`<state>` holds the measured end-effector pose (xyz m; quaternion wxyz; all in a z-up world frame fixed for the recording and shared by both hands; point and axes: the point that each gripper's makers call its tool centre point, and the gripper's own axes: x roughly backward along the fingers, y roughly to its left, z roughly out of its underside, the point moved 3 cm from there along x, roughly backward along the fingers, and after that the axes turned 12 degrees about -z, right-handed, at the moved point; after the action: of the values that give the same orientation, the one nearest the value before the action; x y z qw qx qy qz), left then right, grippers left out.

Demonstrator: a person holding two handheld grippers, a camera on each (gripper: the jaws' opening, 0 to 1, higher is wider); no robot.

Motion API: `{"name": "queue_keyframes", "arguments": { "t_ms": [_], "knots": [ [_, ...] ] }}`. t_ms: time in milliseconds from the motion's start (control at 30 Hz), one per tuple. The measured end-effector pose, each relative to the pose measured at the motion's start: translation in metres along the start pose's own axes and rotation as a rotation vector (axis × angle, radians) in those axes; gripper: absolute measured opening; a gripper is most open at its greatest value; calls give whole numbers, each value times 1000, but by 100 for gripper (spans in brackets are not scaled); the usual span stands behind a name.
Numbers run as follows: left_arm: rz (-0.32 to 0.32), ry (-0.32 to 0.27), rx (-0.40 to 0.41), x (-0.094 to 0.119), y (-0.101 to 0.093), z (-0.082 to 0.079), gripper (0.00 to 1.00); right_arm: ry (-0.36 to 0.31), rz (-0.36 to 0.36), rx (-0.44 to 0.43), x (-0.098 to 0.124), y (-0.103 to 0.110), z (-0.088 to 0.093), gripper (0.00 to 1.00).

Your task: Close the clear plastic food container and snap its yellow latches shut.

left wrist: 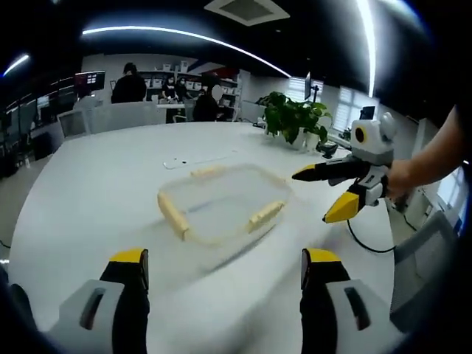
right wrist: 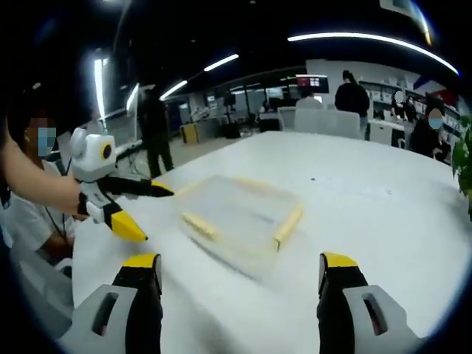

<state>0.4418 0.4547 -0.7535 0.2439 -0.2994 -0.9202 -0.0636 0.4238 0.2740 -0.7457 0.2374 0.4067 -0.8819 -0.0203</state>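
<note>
A clear plastic food container (left wrist: 221, 203) (right wrist: 240, 214) with yellow latches (left wrist: 174, 215) (right wrist: 287, 225) on its sides lies on the white table (left wrist: 88, 192), blurred. Whether its latches are snapped down I cannot tell. My left gripper (left wrist: 225, 262) stands open just short of the container's near side, nothing between its jaws. It also shows open at the container's left side in the right gripper view (right wrist: 155, 214). My right gripper (right wrist: 240, 264) is open and empty a little before the container, and appears open beside the container's right corner in the left gripper view (left wrist: 313, 198).
A potted plant (left wrist: 295, 118) stands at the table's far right. A cable (left wrist: 369, 243) lies near the table's right edge, and a small white item (left wrist: 195, 158) lies beyond the container. People and chairs (left wrist: 129, 114) are behind the table.
</note>
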Motion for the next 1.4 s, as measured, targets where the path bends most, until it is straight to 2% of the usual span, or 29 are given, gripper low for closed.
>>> {"name": "queue_keyframes", "arguments": {
  "t_ms": [167, 400, 667, 967, 1067, 1400],
  "knots": [
    [6, 0, -1, 9, -4, 7, 84, -4, 11, 1, 5, 8, 5, 88],
    [7, 24, 15, 21, -11, 22, 83, 8, 23, -34, 10, 23, 24, 88],
    [1, 14, 33, 39, -15, 34, 80, 14, 37, -48, 18, 40, 35, 87],
    [-14, 28, 38, 62, -17, 57, 80, 11, 50, -74, 29, 61, 46, 87],
    [-16, 35, 35, 68, -19, 63, 80, 29, 50, -70, 34, 67, 53, 87],
    [-11, 29, 33, 78, -26, 67, 79, 21, 65, -78, 45, 77, 60, 87]
  ]
}}
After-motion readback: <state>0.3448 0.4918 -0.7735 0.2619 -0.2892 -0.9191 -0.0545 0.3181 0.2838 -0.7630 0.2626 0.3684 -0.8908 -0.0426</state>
